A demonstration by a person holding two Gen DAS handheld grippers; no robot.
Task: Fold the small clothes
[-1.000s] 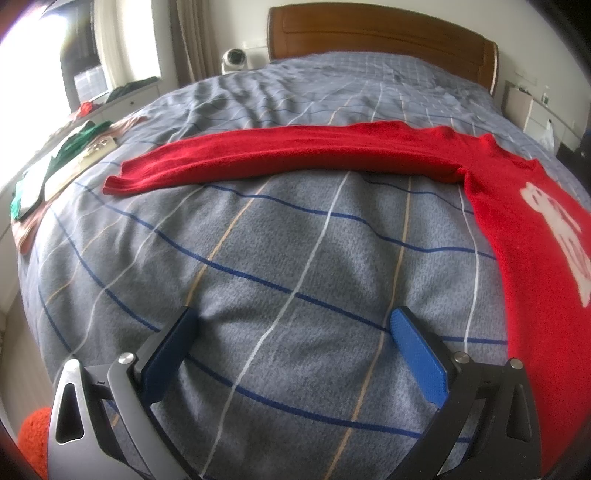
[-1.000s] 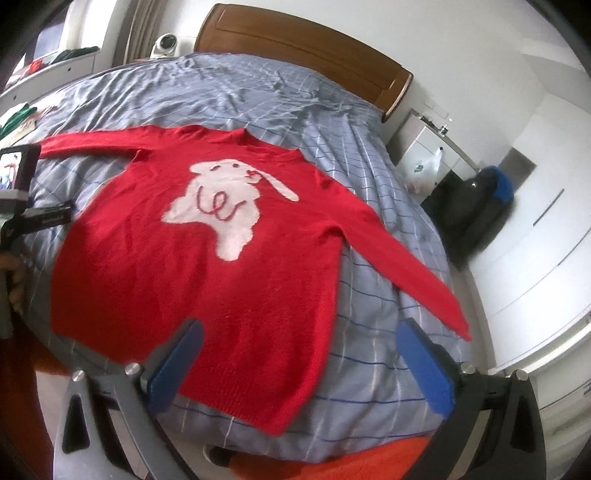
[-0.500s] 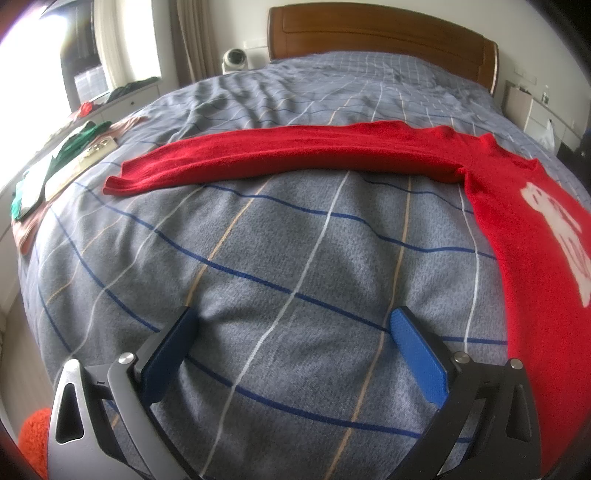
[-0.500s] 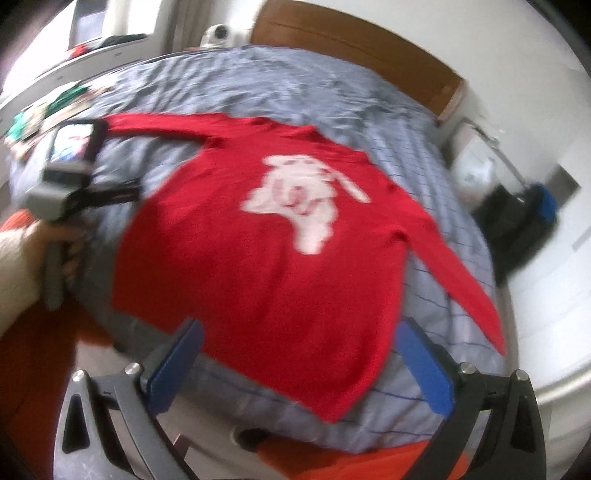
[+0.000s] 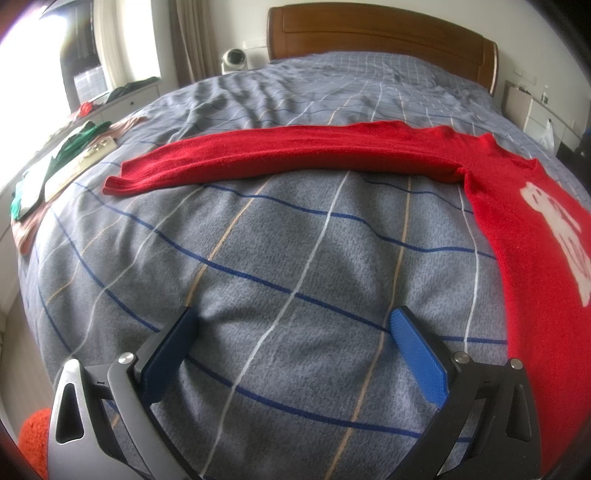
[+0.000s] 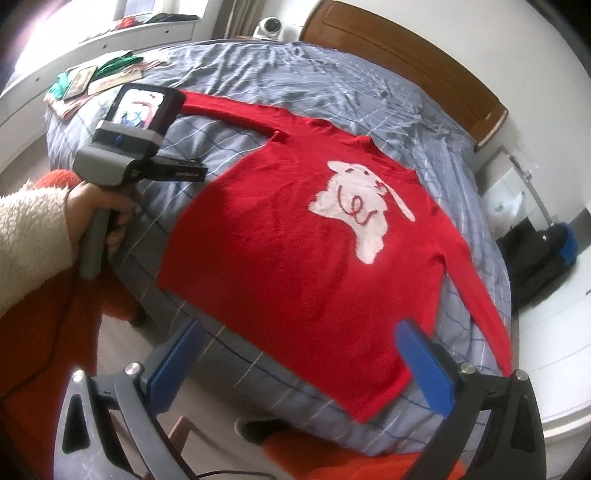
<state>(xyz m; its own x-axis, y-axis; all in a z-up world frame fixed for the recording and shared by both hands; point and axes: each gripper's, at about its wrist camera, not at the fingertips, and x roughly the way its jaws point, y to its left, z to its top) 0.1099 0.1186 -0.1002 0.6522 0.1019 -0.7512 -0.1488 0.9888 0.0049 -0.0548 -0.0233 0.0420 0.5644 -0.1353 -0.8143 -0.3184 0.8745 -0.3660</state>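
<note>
While both tools gape wide and empty, the red sweater's sleeve [image 5: 295,151] runs crosswise ahead of the left tool [image 5: 295,332], toward the bed's [image 5: 258,258] left edge.

Wooden headboard [image 5: 380,35], bright window [image 5: 33,77]

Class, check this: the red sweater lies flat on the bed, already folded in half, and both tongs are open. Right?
Not folded. The right wrist view shows the red sweater spread flat on the bed, sleeves out. Both the left tongs and right tongs are open.
</note>
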